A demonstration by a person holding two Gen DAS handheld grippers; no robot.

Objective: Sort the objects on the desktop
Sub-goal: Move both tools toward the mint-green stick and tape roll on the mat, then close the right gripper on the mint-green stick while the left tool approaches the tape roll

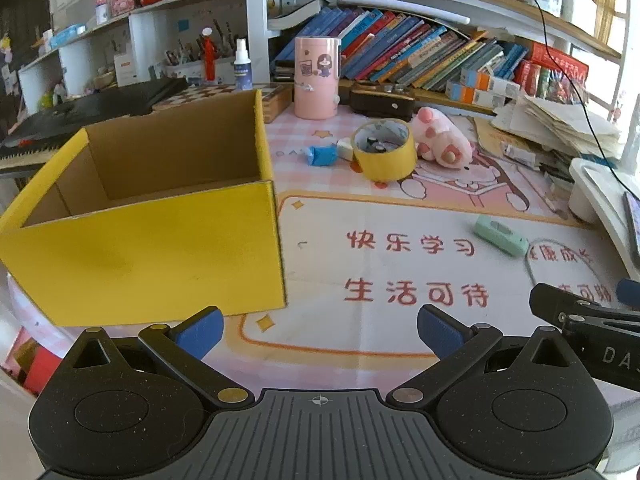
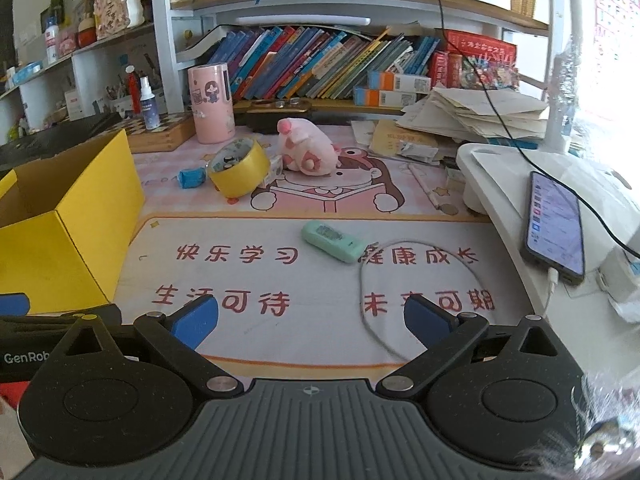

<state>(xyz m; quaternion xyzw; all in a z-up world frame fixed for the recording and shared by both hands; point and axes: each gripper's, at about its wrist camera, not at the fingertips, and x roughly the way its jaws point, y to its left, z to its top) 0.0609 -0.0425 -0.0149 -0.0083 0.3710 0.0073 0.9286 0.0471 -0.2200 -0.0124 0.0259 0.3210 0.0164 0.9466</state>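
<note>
An open yellow cardboard box (image 1: 152,240) stands on the left of the desk mat; it also shows in the right wrist view (image 2: 68,220). A yellow tape roll (image 1: 386,150) (image 2: 239,172), a blue wrapped item (image 1: 322,155) (image 2: 192,178), a pink plush toy (image 1: 440,138) (image 2: 306,150) and a mint green device (image 1: 500,235) (image 2: 332,240) lie on the mat. My left gripper (image 1: 320,330) is open and empty near the box's front corner. My right gripper (image 2: 312,322) is open and empty above the mat's front.
A pink cylinder (image 1: 317,78) (image 2: 211,104) stands at the back before rows of books (image 1: 420,52). A paper stack (image 2: 472,116), a white stand (image 2: 500,184) with a phone (image 2: 556,228) and a cable (image 2: 372,308) are to the right.
</note>
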